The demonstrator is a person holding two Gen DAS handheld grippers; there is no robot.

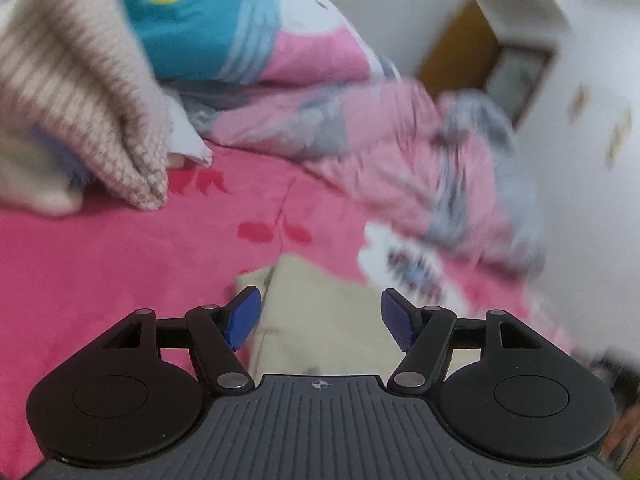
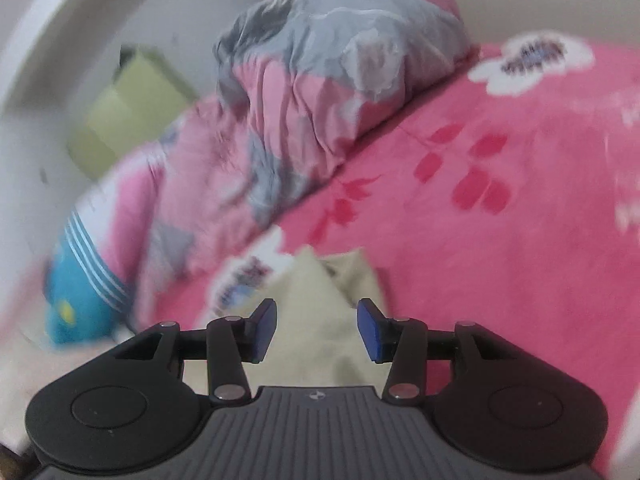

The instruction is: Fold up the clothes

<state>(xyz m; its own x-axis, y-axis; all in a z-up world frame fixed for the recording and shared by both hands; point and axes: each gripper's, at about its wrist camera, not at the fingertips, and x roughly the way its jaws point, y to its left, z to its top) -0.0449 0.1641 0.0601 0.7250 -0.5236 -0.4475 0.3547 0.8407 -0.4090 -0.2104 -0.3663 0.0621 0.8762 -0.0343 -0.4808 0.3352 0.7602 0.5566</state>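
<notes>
Right, your left gripper (image 1: 320, 316) is released, blue pads (image 1: 244, 316) spread apart with nothing pinched between them. Just ahead of it and running under its nose lies the beige garment (image 1: 316, 312), flat on the pink bedsheet (image 1: 100, 272), its far corner poking up just beyond your left pad. The pads sit above the cloth on either side; no grip on it that I can see.

Over on your right gripper (image 2: 317, 328), same story: jaws parted, a narrower gap than on the left, and the beige garment (image 2: 316, 292) shows straight through that gap, its peaked edge just past the fingertips. Nothing is clamped there either.

Further ahead of the left gripper, off to its right, the pink-and-grey quilt (image 1: 400, 160) is bunched up against the wall (image 1: 580, 160). Ahead and to the left you have a knitted sweater (image 1: 80, 100) heaped on the sheet, and beyond that a blue cushion (image 1: 188, 28) with a yellow spot.

From the right gripper the quilt (image 2: 320, 92) is piled well ahead and slightly left, the blue cushion (image 2: 80, 304) is close by on its left side, and the pink sheet with red leaf prints (image 2: 472, 168) stretches away to the right. Both views are smeared, so fine folds in the garment are hard to read.
</notes>
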